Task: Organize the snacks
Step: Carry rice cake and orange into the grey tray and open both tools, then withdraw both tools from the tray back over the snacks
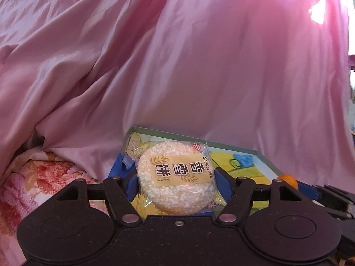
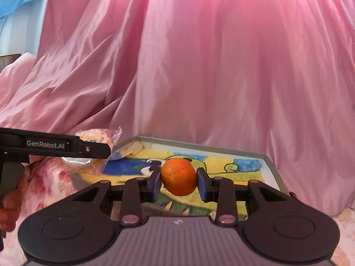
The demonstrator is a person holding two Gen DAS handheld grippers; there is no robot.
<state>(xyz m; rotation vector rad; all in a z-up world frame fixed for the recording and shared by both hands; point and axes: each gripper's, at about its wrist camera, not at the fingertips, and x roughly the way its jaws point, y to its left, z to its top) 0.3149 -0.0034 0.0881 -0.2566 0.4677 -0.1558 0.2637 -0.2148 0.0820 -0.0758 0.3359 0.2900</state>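
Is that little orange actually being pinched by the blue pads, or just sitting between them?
Touching. In the right wrist view, both blue pads of the right gripper press against opposite sides of the mandarin orange, with no gap showing, and it hangs above the painted tray.

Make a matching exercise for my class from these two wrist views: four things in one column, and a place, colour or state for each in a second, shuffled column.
Column A
1. rice cracker packet
2. orange
3. tray
4. draped cloth

Column B
a. pink, hanging behind the scene
b. gripped in the left tool
c. shallow, with a yellow and blue drawing inside
d. gripped in the right tool

Pairs: 1-b, 2-d, 3-c, 4-a
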